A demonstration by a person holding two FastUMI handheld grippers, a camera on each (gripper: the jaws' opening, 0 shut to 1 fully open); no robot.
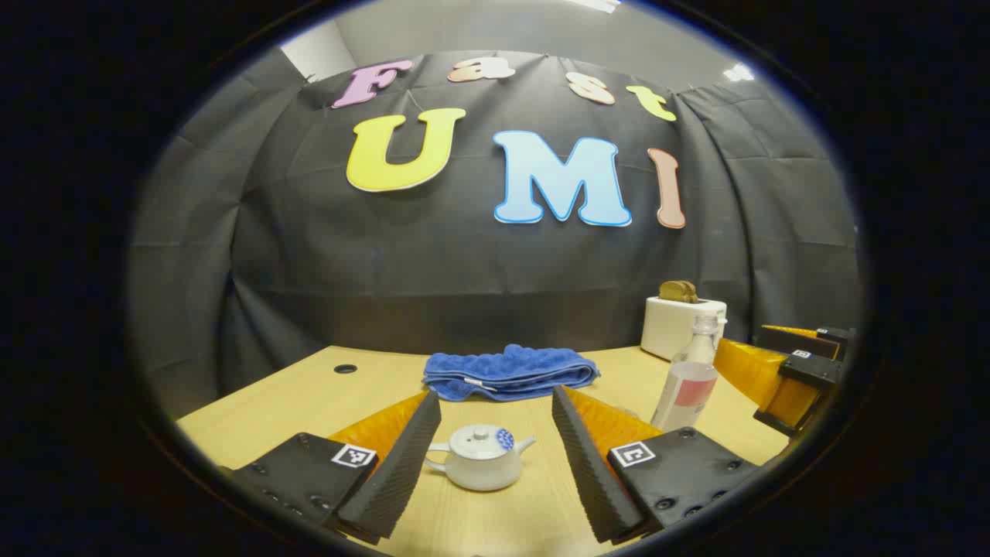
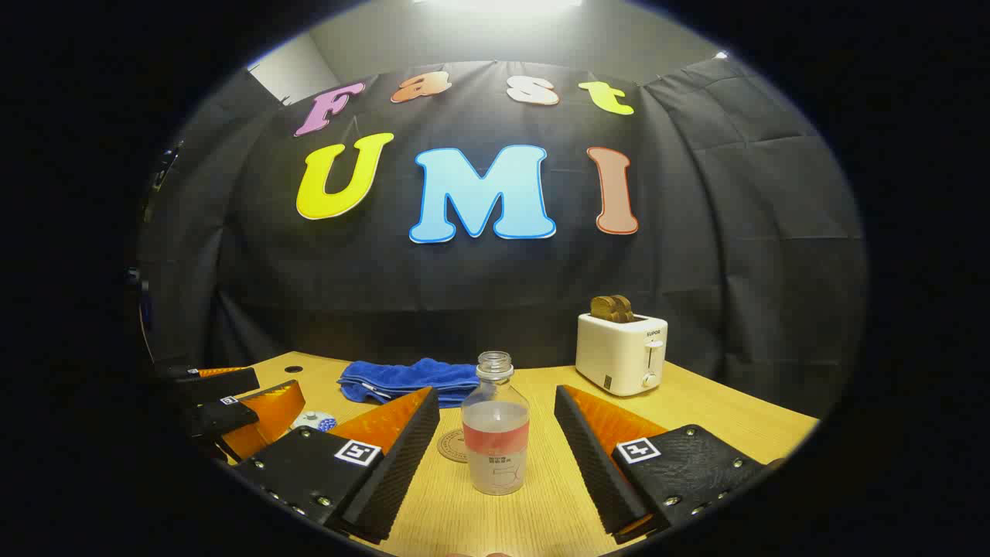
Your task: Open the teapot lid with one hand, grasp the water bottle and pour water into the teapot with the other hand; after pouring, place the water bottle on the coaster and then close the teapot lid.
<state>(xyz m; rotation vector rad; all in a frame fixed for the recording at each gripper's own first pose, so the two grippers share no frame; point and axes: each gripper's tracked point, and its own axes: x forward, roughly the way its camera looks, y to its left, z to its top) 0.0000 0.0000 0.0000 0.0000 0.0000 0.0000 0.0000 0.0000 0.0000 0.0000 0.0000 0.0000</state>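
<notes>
A small white teapot (image 1: pixel 480 458) with its lid on, a blue pattern on the lid, sits on the wooden table (image 1: pixel 325 398). My left gripper (image 1: pixel 495 456) is open, its fingers either side of the teapot and not touching it. The clear uncapped water bottle (image 2: pixel 495 435) with a red band stands upright, partly filled. My right gripper (image 2: pixel 495 456) is open around the bottle without contact. A round coaster (image 2: pixel 451 446) lies just left of the bottle. In the left gripper view the bottle (image 1: pixel 688 375) stands to the right, with the right gripper (image 1: pixel 797 371) beyond it.
A folded blue towel (image 1: pixel 506 373) lies at the back middle of the table. A white toaster (image 2: pixel 621 352) with toast in it stands at the back right. The left gripper (image 2: pixel 232 410) and part of the teapot (image 2: pixel 313 422) show at the left in the right gripper view.
</notes>
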